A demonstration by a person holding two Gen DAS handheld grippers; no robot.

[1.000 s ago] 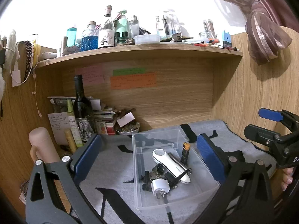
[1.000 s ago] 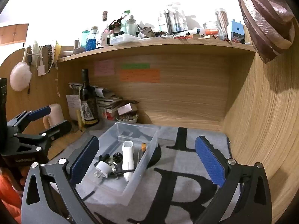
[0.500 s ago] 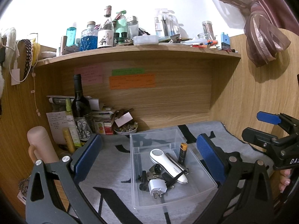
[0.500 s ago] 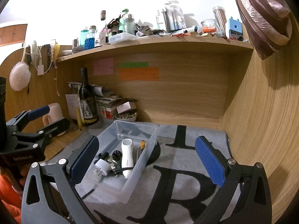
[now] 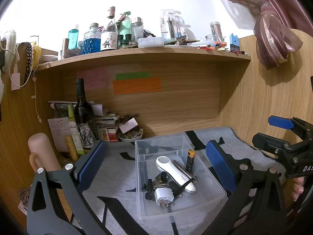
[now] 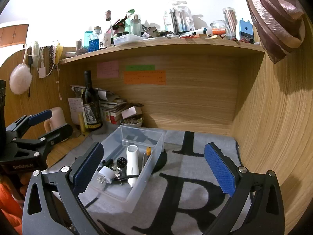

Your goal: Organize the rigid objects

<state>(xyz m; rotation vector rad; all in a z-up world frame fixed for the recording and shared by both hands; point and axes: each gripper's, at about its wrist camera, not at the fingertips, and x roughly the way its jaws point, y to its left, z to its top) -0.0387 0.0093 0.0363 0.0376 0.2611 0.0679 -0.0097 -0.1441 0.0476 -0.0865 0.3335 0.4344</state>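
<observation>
A clear plastic bin [image 5: 203,209] [image 6: 154,143] sits on the grey mat with black letters. Inside lie a white handheld device [image 5: 174,170] [image 6: 132,161], a white plug adapter [image 5: 164,195] [image 6: 106,174], a black-and-orange lighter [image 5: 190,159] [image 6: 148,150], a metal pen and small dark bits. My left gripper [image 5: 156,162] hovers open above and in front of the bin with nothing between its blue pads. Over the mat to the bin's right, my right gripper [image 6: 154,166] stands open and empty. Each gripper shows at the edge of the other's view.
A wine bottle [image 5: 83,113], tubes, a pink flask [image 5: 42,152], stacked papers and a small bowl [image 5: 130,136] crowd the back left corner. Wooden walls close the back and right. The shelf [image 5: 137,52] above is packed with bottles. A curtain [image 5: 273,31] hangs top right.
Both grippers have drawn back and risen slightly, so the bin sits a little farther and lower in view. Nothing in the bin has moved.
</observation>
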